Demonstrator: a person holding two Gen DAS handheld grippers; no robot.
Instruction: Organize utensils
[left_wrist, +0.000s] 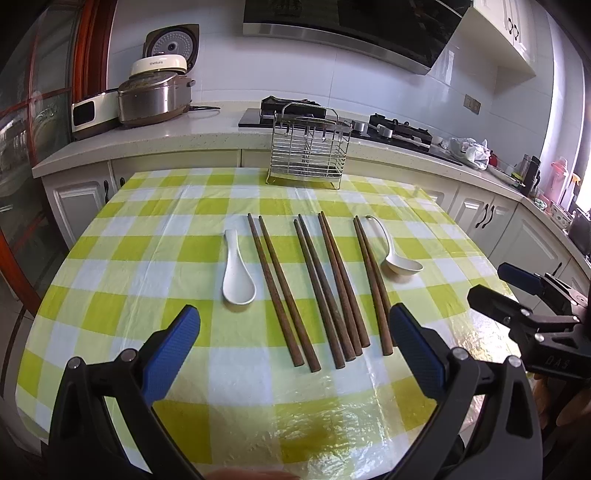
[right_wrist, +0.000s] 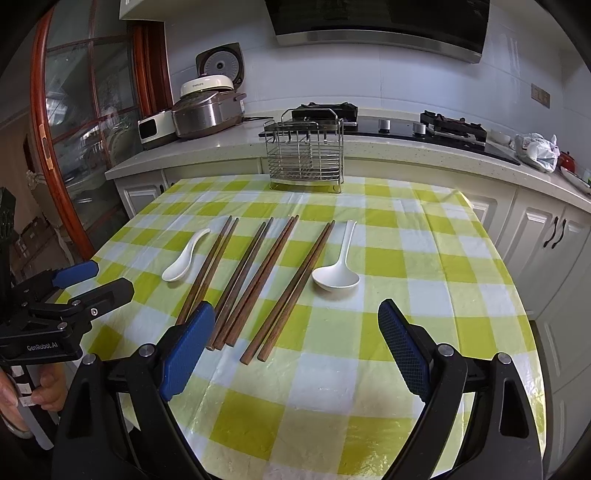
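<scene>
Several brown wooden chopsticks (left_wrist: 325, 288) (right_wrist: 255, 280) lie in pairs across the middle of the green-checked table (left_wrist: 155, 206) (right_wrist: 424, 266). A white spoon (left_wrist: 236, 273) (right_wrist: 183, 258) lies left of them and a second white spoon (left_wrist: 395, 254) (right_wrist: 338, 269) lies to their right. A wire utensil rack (left_wrist: 308, 147) (right_wrist: 304, 151) stands at the table's far edge. My left gripper (left_wrist: 293, 323) hovers open over the near ends of the chopsticks. My right gripper (right_wrist: 295, 325) is open too, above the right-hand pair's near ends. Each gripper shows in the other's view, the right gripper (left_wrist: 524, 291) and the left gripper (right_wrist: 85, 284).
Behind the table runs a white counter (left_wrist: 207, 136) with a rice cooker (left_wrist: 153, 96) (right_wrist: 208, 110), a gas hob (left_wrist: 399, 129) (right_wrist: 450, 125) and a plastic bag (right_wrist: 539, 149). A range hood (right_wrist: 376, 22) hangs above. A hand (right_wrist: 40, 391) holds the left gripper's handle.
</scene>
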